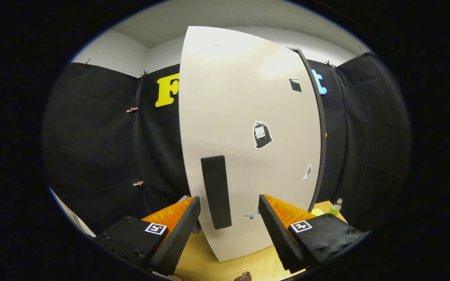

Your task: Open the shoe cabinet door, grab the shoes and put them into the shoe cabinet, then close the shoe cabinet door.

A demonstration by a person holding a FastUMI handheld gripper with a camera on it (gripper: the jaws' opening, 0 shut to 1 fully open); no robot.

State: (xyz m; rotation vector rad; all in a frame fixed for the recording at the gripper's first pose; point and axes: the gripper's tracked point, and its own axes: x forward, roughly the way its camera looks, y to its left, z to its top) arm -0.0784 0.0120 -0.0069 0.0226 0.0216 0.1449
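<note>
The gripper [229,212] has its fingers spread wide, gripping nothing. Just ahead, between them, stands the white shoe cabinet door [244,117] with its upright black handle [216,191], nearer the left finger. Stickers dot the door. Beyond the right finger, a small green bottle [336,207] stands on the wooden tabletop [209,253].

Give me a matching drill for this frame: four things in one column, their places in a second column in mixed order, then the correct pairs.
Things:
1. handle
2. bottle
3. bag sticker
4. gripper

Places:
A. on the table, beyond the cabinet door's far edge
B. on the door face, above and beside the handle
C. open, its fingers either side of the handle's lower end
D. upright on the door, just ahead of the fingers

Pairs: 1-D, 2-A, 3-B, 4-C
</note>
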